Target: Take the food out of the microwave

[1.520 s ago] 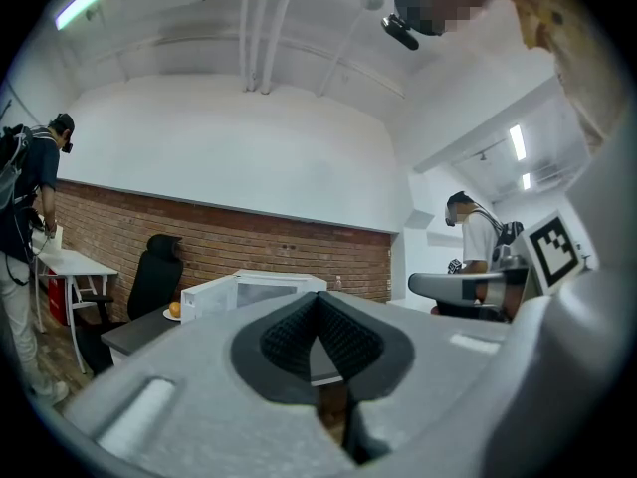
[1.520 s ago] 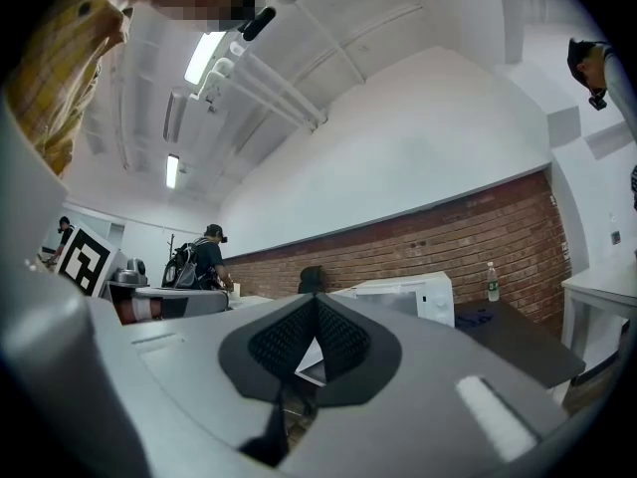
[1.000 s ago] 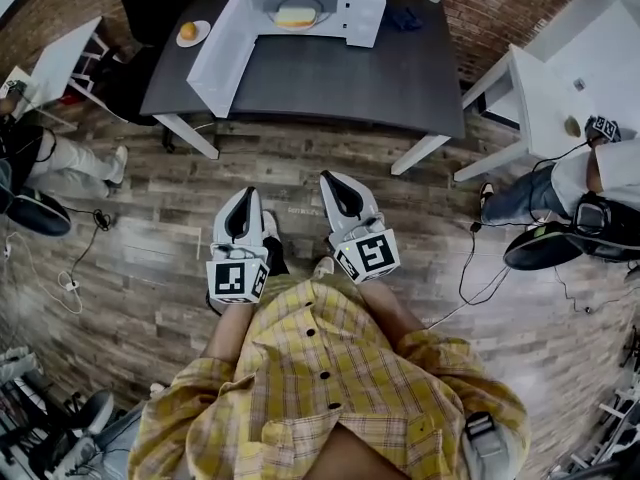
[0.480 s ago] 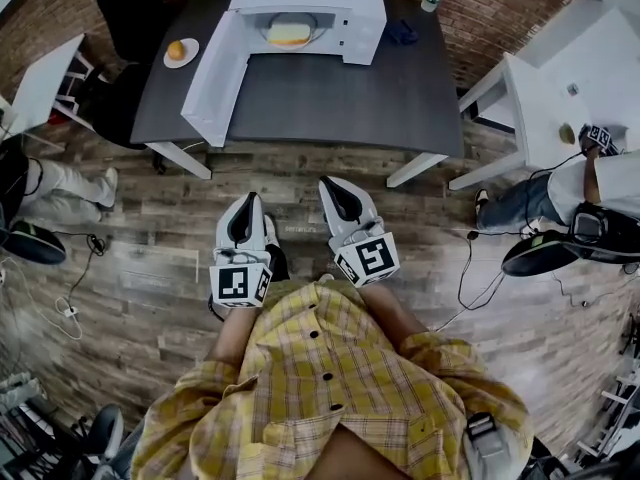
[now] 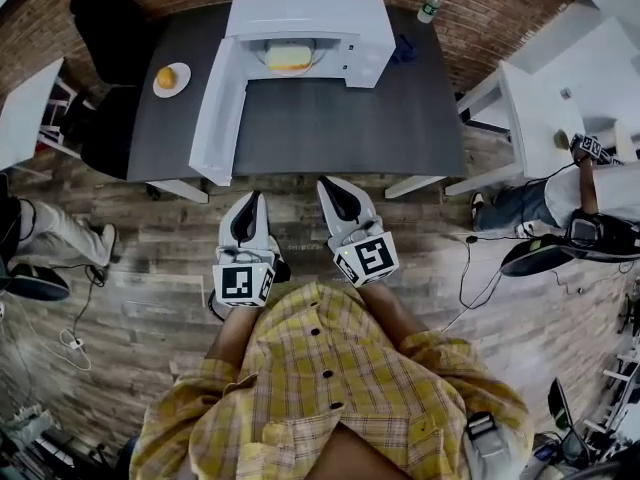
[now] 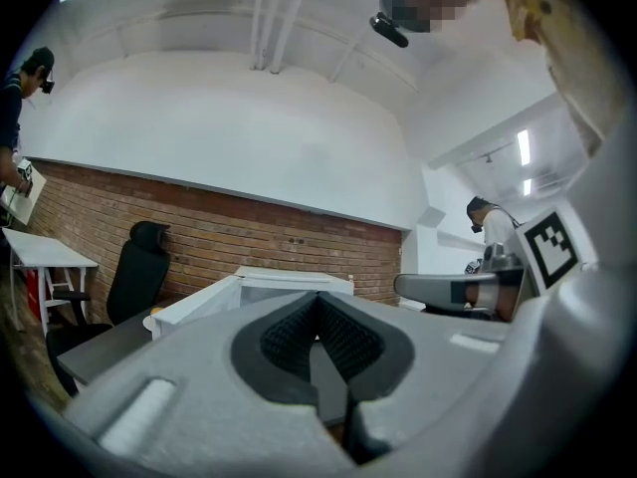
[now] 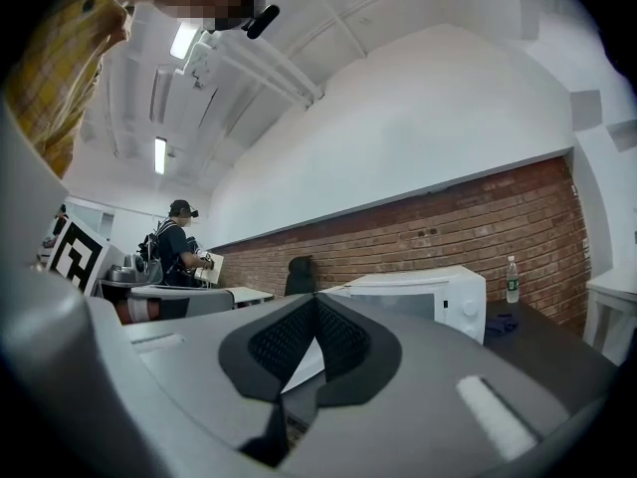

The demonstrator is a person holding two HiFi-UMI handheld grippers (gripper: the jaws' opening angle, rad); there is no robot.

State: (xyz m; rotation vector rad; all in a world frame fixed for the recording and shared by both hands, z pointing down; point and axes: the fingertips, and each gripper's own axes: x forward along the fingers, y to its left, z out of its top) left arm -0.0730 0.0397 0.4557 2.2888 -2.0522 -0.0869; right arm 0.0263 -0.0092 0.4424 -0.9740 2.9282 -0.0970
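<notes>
The white microwave (image 5: pixel 305 18) stands at the back of the dark table (image 5: pixel 350 108), its door (image 5: pixel 218 98) swung open to the left. Inside lies the food (image 5: pixel 287 58), a pale yellowish piece on a plate. Both grippers are held level in front of the person, short of the table's near edge. My left gripper (image 5: pixel 251 198) and my right gripper (image 5: pixel 327 183) are both shut with nothing between the pads. The left gripper view shows the microwave (image 6: pixel 289 282) past the closed jaws, and so does the right gripper view, where the microwave (image 7: pixel 438 292) stands to the right.
A small plate with an orange (image 5: pixel 171 78) sits left of the open door. A water bottle (image 5: pixel 431 4) and a blue cloth (image 5: pixel 403 50) lie at the table's back right. A black chair (image 5: pixel 105 28) stands at the left, and white desks with seated people are on both sides.
The person has walked toward the table, so the table and microwave are nearer. Both grippers moved forward with the person, still shut and side by side.
</notes>
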